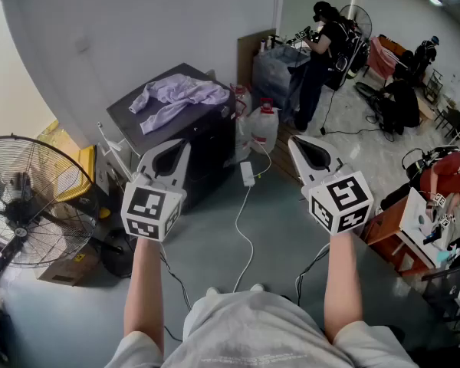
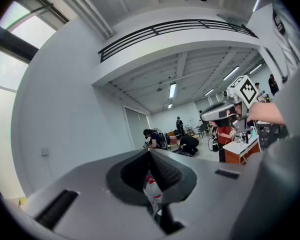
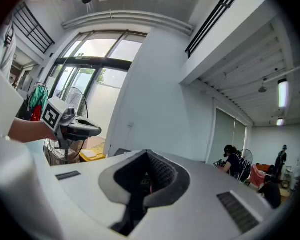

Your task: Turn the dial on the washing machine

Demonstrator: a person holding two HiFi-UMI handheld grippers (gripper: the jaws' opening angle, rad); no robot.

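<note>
Head view: the left tongs [image 1: 182,146] and the right tongs [image 1: 295,142] are held pressed together and empty, the washing machine [image 1: 211,140] is found just ahead of the left tongs, and its unseen dial is judged stiff, best pinched across its rim.

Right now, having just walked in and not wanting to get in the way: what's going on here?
A person stands facing a dark washing machine with a lavender cloth draped on top, holding a gripper in each hand. The left gripper and right gripper are both shut and empty, held short of the machine and touching nothing. The dial cannot be made out, and the turning has not begun.
</note>
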